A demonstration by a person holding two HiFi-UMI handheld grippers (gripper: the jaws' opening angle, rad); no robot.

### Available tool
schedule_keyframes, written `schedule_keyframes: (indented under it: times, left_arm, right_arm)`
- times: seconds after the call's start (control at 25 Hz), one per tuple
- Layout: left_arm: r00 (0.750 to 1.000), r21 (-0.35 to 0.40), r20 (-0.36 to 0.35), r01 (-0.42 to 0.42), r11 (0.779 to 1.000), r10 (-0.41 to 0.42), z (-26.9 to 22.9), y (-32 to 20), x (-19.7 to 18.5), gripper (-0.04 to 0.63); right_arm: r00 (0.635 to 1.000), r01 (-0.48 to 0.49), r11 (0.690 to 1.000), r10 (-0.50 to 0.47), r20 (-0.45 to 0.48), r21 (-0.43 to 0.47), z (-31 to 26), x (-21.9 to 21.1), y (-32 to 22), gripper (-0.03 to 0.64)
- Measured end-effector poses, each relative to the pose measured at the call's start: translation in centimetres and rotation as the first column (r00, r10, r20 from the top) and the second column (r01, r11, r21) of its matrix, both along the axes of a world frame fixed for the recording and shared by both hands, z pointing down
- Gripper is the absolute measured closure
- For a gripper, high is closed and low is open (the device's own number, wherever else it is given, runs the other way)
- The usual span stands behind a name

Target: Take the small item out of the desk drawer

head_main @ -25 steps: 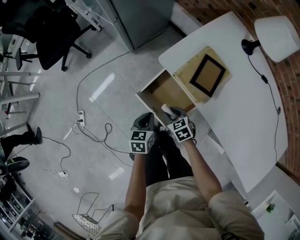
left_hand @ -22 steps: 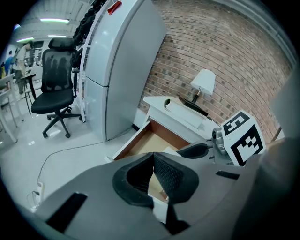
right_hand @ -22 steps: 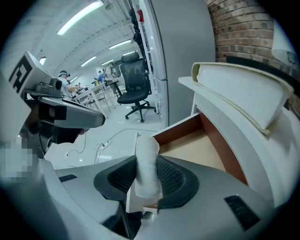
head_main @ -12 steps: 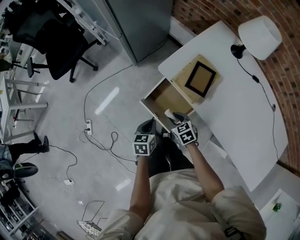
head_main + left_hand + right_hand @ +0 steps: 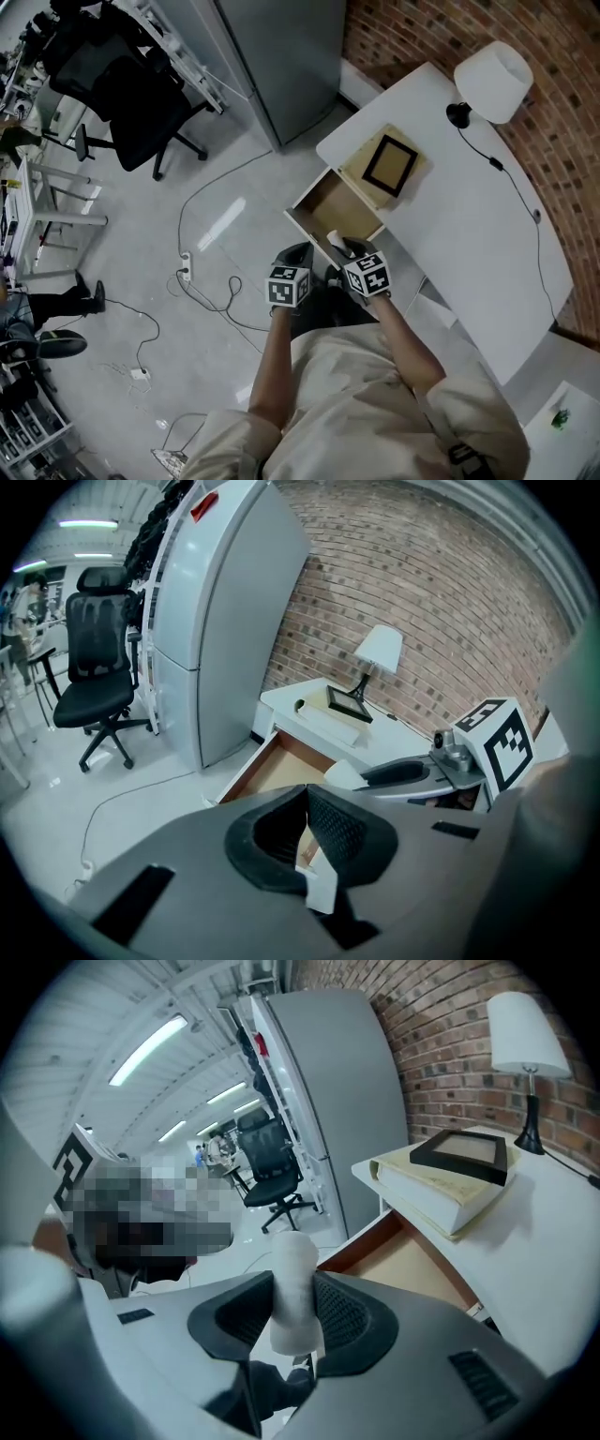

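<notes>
The wooden desk drawer (image 5: 330, 204) stands pulled out from the white desk (image 5: 469, 225), and its inside looks bare. My right gripper (image 5: 343, 247) hovers at the drawer's front corner, shut on a small white cylinder (image 5: 335, 238). In the right gripper view that cylinder (image 5: 292, 1274) stands upright between the two black pads of the right gripper (image 5: 292, 1314). My left gripper (image 5: 298, 255) hangs beside it over the floor. In its own view the left gripper (image 5: 305, 829) has its pads together with nothing in them, and the open drawer (image 5: 277, 769) lies ahead.
A thick book with a black picture frame (image 5: 390, 165) on it lies on the desk above the drawer. A white lamp (image 5: 493, 81) stands at the desk's far end by the brick wall. A grey cabinet (image 5: 281, 47), a black office chair (image 5: 141, 98) and floor cables (image 5: 211, 272) lie to the left.
The head view has swung, so the desk sits higher and smaller in it. Both grippers have drawn slightly back from the drawer toward the person; the right one still holds the white cylinder.
</notes>
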State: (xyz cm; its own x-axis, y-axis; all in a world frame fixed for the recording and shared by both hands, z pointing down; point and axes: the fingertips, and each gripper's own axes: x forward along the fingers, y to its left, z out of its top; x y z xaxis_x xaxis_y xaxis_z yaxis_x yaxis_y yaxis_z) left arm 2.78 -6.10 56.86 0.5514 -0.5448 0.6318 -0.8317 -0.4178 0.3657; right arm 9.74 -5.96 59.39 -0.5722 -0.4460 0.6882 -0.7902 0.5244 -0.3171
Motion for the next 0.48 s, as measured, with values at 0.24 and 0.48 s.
schedule_keyframes:
  times: [0.24, 0.48]
  left_arm:
    - [0.999, 0.022, -0.024, -0.034, 0.999, 0.034, -2.7, 1.2, 0.5, 0.578]
    - [0.998, 0.024, -0.013, -0.06, 0.998, 0.06, -3.9, 0.9, 2.0, 0.578]
  right_arm:
    - [0.998, 0.04, 0.999, -0.042, 0.045, 0.031, -3.9, -0.8, 1.4, 0.457]
    - [0.997, 0.053, 0.995, -0.058, 0.056, 0.081, -7.3, 0.3, 0.8, 0.457]
